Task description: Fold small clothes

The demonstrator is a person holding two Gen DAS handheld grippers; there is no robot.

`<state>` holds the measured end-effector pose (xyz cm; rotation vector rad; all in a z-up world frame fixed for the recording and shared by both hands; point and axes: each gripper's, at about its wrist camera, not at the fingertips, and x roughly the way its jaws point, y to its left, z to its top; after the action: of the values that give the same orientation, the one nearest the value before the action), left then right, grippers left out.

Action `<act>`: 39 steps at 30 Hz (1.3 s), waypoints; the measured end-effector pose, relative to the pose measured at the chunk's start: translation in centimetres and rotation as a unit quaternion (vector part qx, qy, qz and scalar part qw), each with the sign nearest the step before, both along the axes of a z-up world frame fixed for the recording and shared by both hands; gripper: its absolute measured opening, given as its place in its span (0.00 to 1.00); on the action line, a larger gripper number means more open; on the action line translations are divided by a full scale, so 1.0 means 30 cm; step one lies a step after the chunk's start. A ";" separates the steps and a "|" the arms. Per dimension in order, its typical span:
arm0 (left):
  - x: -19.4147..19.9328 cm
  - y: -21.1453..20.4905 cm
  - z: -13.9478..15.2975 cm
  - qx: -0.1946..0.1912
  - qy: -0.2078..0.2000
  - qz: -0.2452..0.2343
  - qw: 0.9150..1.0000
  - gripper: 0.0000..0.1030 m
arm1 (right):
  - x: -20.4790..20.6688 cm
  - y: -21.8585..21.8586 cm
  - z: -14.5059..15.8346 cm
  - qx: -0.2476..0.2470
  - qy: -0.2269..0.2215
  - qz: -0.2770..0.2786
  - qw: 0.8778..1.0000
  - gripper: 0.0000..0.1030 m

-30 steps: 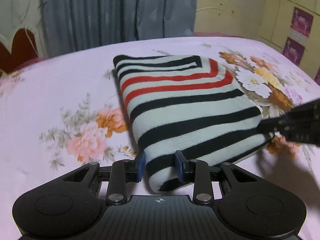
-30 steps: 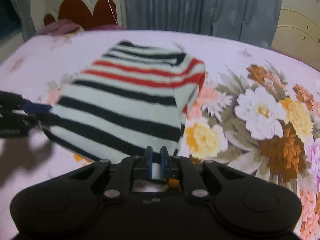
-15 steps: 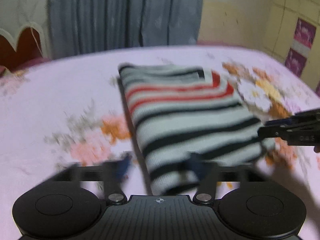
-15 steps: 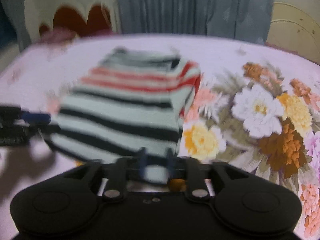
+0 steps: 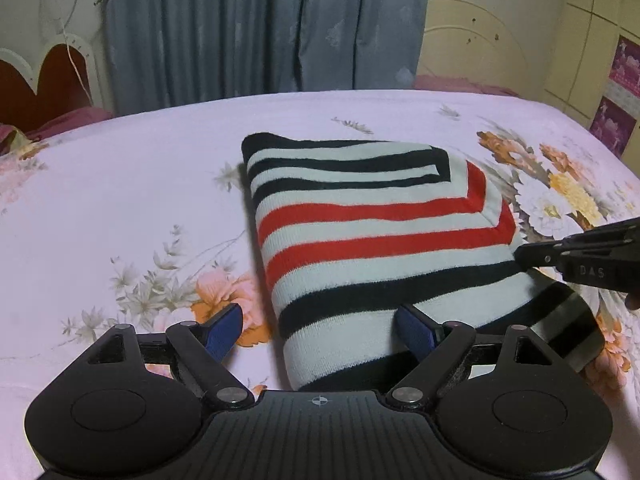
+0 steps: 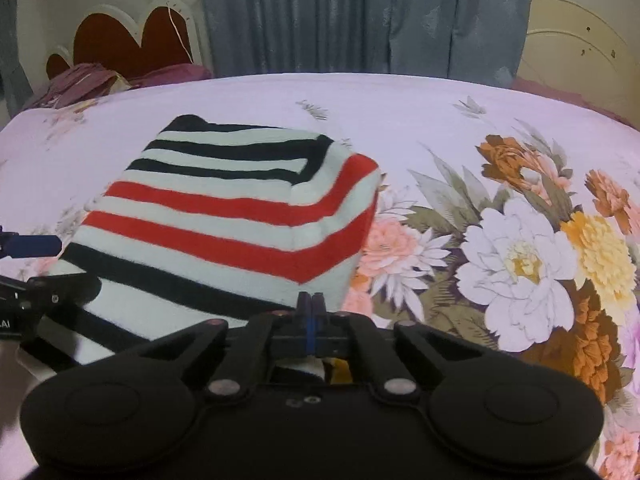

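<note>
A folded striped garment (image 5: 372, 240), white with black and red stripes, lies on the pink floral bedsheet (image 5: 120, 200); it also shows in the right wrist view (image 6: 224, 236). My left gripper (image 5: 320, 326) is open, its blue-padded fingers either side of the garment's near left corner. My right gripper (image 6: 311, 306) is shut at the garment's near right edge; whether cloth is pinched between the pads is not clear. The right gripper also shows at the right of the left wrist view (image 5: 520, 256).
The bedsheet (image 6: 500, 240) has large flower prints to the right of the garment. A red heart-shaped headboard (image 6: 132, 36) and grey curtains (image 5: 260, 28) stand behind the bed. A yellow wardrobe (image 5: 592, 40) is at the far right.
My left gripper has opened and let go of the garment's near corner. The garment now lies flat on the bed. My right gripper stayed shut at its edge.
</note>
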<state>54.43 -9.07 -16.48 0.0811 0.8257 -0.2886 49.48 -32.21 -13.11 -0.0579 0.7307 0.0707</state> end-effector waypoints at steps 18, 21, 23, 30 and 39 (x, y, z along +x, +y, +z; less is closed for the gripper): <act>0.019 0.012 0.012 -0.010 0.009 0.004 1.000 0.83 | -0.016 -0.212 0.033 0.219 -0.021 -0.006 0.975 0.71; 0.042 0.036 0.012 -0.036 0.018 0.014 0.999 0.87 | 0.024 -0.241 -0.007 0.265 0.011 0.002 0.964 0.67; 0.062 0.050 0.004 -0.057 0.030 0.025 0.998 0.87 | 0.049 -0.245 -0.035 0.274 0.030 0.009 0.961 0.66; 0.128 0.072 -0.057 -0.126 0.096 0.016 0.987 0.87 | 0.081 -0.272 -0.094 0.316 0.084 0.048 0.944 0.66; 0.180 0.049 -0.115 -0.155 0.131 0.017 0.979 0.85 | 0.170 -0.311 -0.134 0.388 0.107 0.082 0.912 0.65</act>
<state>59.82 -7.61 -19.92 -0.2674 1.0324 -0.3970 54.58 -41.55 -17.13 0.6624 0.8732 0.5311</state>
